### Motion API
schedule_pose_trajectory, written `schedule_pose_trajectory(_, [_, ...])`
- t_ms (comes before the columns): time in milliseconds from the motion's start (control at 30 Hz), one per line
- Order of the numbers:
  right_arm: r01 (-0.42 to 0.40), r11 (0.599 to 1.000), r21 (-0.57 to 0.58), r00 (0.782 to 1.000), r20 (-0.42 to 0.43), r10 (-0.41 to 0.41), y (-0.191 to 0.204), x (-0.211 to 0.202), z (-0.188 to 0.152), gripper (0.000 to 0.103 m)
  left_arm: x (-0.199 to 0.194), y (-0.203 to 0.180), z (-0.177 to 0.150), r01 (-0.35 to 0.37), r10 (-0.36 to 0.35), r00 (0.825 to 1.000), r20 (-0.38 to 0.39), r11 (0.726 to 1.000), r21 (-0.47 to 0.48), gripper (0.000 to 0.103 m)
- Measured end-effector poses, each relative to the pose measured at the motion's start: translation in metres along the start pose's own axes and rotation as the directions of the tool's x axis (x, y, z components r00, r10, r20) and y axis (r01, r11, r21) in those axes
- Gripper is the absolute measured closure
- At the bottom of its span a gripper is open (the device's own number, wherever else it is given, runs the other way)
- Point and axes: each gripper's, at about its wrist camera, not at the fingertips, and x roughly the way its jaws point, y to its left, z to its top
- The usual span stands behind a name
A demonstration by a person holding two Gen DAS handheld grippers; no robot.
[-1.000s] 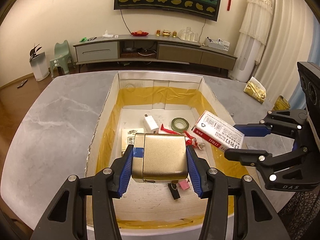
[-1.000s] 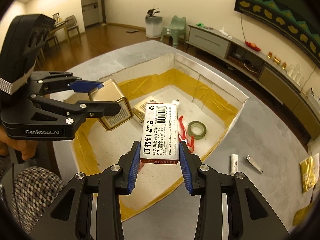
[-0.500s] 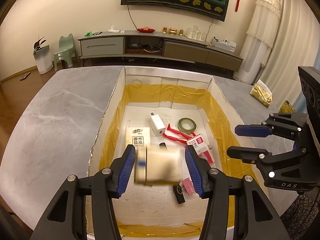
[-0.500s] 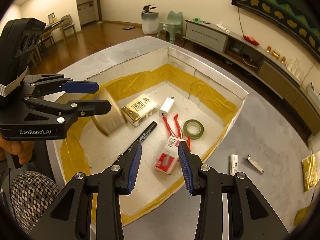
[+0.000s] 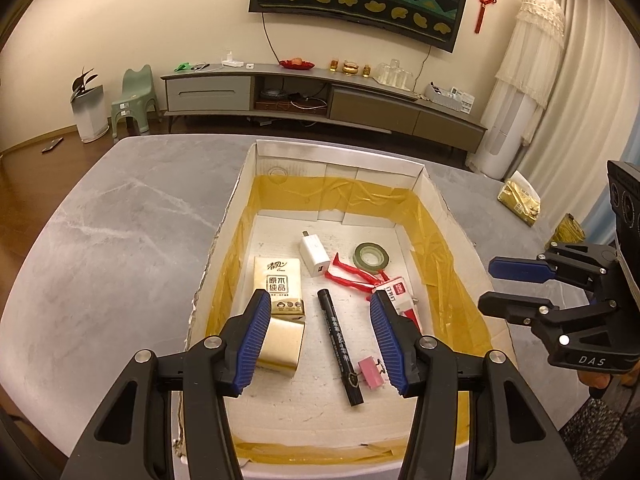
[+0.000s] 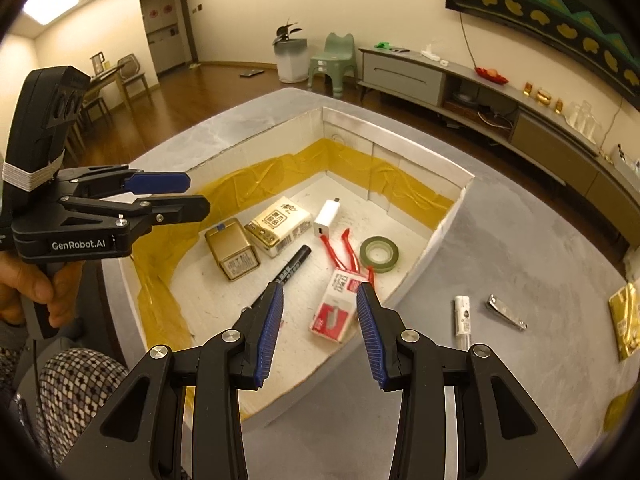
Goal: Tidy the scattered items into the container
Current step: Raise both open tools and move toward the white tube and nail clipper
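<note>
Nail clipper (image 6: 506, 312) on the bench looks small, hard and slippery, best pinched across its flat body; both tools gape empty.

I read "GenRobot.AI" on my left gripper (image 6: 160, 196) at left of the frame, "DAS" on my right gripper (image 5: 516, 288) at lower right.

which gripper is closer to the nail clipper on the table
Right. The nail clipper lies on the table outside the box, just right of the right gripper; the left gripper hangs over the box's far side.
</note>
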Motion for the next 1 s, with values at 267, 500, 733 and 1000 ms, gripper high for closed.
schedule_pose_trajectory(267, [-0.025,0.999,0.028,1.000,0.015,0.025,-0.007,-0.013,-0.014,0.068,-0.015,-0.013,-0.002,0.017,-0.017,1.000,0.010,1.000,0.012,0.050])
schedule_pose_trajectory(500, [-0.066,0.995,0.072,0.997,0.034,0.063,-0.017,-0.029,-0.025,0.071,-0.029,-0.036,-0.001,0.041,-0.042,0.999,0.018,0.999,0.035,0.050])
schedule_pose_trajectory(733, [-0.099,0.990,0.104,0.994,0.048,0.095,-0.028,-0.045,-0.038,0.071,-0.039,-0.062,-0.004,0.061,-0.062,0.998,0.014,0.996,0.065,0.050])
schedule_pose_trajectory(1000, [-0.135,0.980,0.149,0.989,0.075,0.125,-0.044,-0.064,-0.056,0.071,-0.051,-0.091,-0.005,0.075,-0.077,0.997,0.010,0.992,0.098,0.050])
